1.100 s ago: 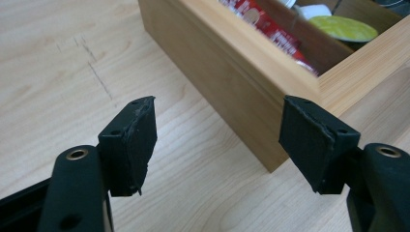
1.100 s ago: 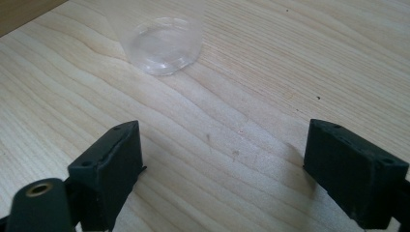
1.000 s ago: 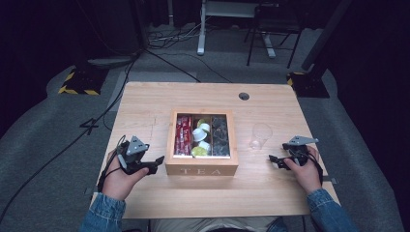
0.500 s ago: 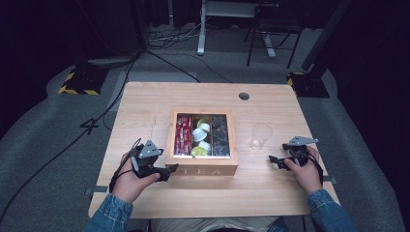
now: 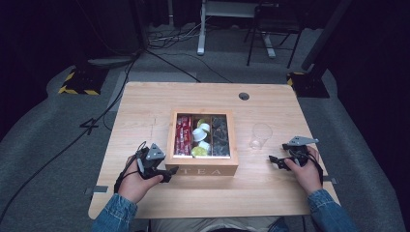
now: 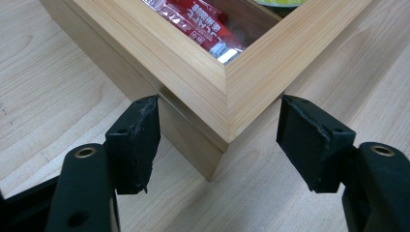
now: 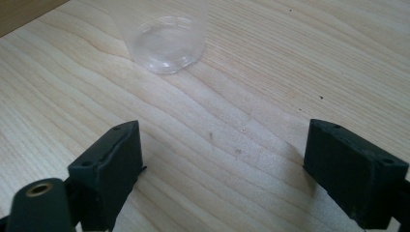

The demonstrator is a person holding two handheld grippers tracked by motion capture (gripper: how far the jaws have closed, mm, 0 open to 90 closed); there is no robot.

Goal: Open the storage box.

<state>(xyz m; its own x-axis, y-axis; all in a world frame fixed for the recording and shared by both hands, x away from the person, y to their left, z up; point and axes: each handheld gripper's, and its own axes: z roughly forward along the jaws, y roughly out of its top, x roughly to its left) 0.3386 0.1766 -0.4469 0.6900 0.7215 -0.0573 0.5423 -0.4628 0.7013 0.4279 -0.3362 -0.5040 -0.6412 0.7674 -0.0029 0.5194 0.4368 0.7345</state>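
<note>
At lower left, the released left gripper [image 5: 167,173] straddled the wooden tea box [image 5: 203,166] corner; the right gripper [image 5: 274,161] sat released near a clear cup [image 5: 260,136].

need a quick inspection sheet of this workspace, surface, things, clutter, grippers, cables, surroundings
Surface: light wooden table, with a round grommet hole near the far edge.
Job's things: wooden tea box marked TEA at table centre, closed with a clear window in its lid; red packets, white and yellow-green pods and dark packets inside. Clear plastic cup to the box's right.
Clutter: nothing seen.
Grippers: left gripper open, jaws straddling the box's near-left corner. Right gripper open, above bare table, cup ahead of it.
Cables: black cable trailing from the left gripper; floor cables behind the table.
Surroundings: grey floor, hazard-striped bases, white stand legs, dark backdrop.
</note>
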